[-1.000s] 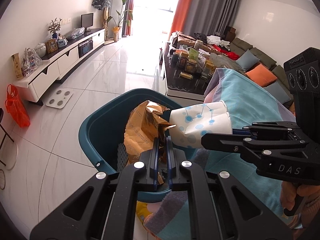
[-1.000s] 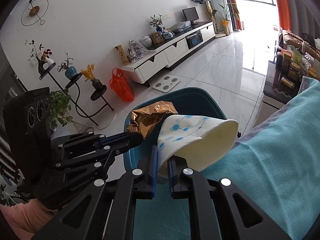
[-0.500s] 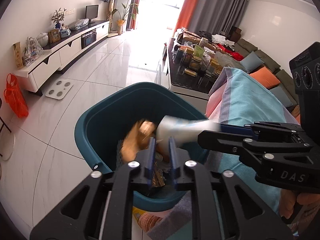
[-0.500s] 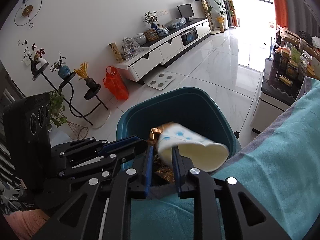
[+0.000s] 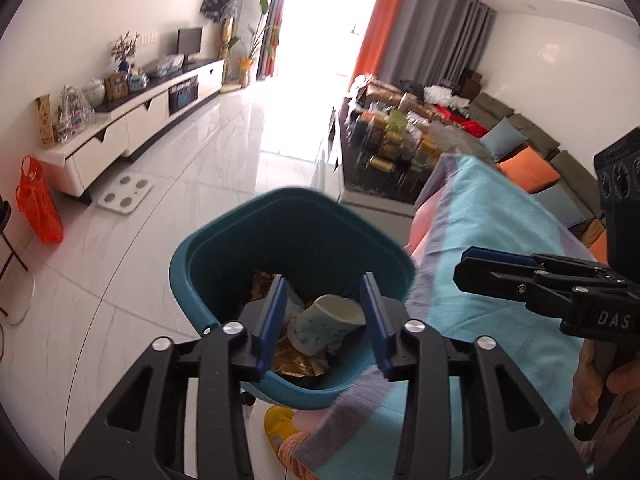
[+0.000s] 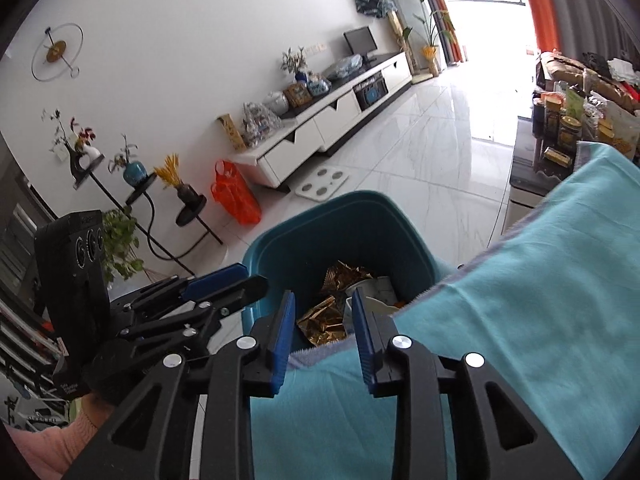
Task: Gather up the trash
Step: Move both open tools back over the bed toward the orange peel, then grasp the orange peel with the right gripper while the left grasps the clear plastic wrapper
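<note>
- The left gripper (image 5: 325,322) hangs just above the near rim of the bin with its blue-padded jaws spread wide and nothing between them; the cup seen in the gap lies below, inside the bin.
- The right gripper (image 6: 322,334) is likewise spread and empty, poised over the edge of the turquoise blanket (image 6: 520,320) beside the bin.
- The white paper cup with blue dots (image 5: 324,322) rests on its side in the teal plastic waste bin (image 5: 296,220), on top of the crumpled gold foil wrapper (image 6: 340,276); both pieces look fully inside, below the rim.
- This drop seems finished, so I judge the step in hand to be clearing away and going for the next piece of trash.
- To do it well, lift both grippers straight up before swinging aside, so no finger clips the bin's rim and tips it off its place against the blanket.
- Keep the jaws spread during the retreat; closing now could snag the blanket's fringe (image 6: 304,354) under the right gripper.
- The two grippers sit near each other, so move one at a time or apart.
- No further trash shows on the visible blanket; the cluttered dark coffee table (image 5: 384,160) beyond may hold some, though that is uncertain.
</note>
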`<state>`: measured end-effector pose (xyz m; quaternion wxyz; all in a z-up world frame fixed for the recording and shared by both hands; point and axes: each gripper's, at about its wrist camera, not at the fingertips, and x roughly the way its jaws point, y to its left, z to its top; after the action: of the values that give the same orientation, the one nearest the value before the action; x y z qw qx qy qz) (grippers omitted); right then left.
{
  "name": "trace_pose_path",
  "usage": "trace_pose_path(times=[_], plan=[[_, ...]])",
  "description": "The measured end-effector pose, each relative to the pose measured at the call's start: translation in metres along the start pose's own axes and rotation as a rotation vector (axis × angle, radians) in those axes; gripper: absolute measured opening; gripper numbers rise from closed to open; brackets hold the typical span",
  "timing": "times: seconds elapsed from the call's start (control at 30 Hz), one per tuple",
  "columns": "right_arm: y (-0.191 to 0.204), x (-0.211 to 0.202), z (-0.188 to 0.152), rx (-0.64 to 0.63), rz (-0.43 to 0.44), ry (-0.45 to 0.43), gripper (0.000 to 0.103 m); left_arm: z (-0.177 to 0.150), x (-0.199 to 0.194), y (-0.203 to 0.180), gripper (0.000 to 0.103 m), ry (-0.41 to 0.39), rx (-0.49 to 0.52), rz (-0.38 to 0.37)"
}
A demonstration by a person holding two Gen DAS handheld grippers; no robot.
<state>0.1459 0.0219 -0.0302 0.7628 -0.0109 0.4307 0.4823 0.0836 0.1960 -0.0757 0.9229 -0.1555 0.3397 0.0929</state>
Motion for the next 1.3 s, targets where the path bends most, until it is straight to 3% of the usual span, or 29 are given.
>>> trace_pose_path(times=[0.17, 0.37, 0.6, 0.9, 1.03, 1.3], plan=[[-0.008, -0.047, -0.017, 0.005, -0.027, -0.084, 0.040, -0.004, -0.031, -0.028, 0.053, -0.058, 0.062, -0.068], [-0.027, -0.105, -0.048, 0.042, -0.106, -0.175, 0.041, -0.011, -0.044, -0.086, 0.057, -0.062, 0.164, -0.188], [-0.069, -0.171, -0.094, 0.151, -0.261, -0.258, 0.041, -0.025, -0.036, -0.167, 0.057, -0.017, 0.281, -0.311], [-0.148, -0.256, -0.153, 0.389, -0.497, -0.380, 0.042, -0.054, -0.022, -0.247, 0.057, 0.048, 0.414, -0.424], [-0.188, -0.266, -0.168, 0.509, -0.505, -0.390, 0.042, -0.063, -0.015, -0.274, 0.057, 0.075, 0.454, -0.454], [-0.233, -0.242, -0.173, 0.644, -0.336, -0.357, 0.043, -0.074, -0.008, -0.300, 0.057, 0.105, 0.495, -0.473]])
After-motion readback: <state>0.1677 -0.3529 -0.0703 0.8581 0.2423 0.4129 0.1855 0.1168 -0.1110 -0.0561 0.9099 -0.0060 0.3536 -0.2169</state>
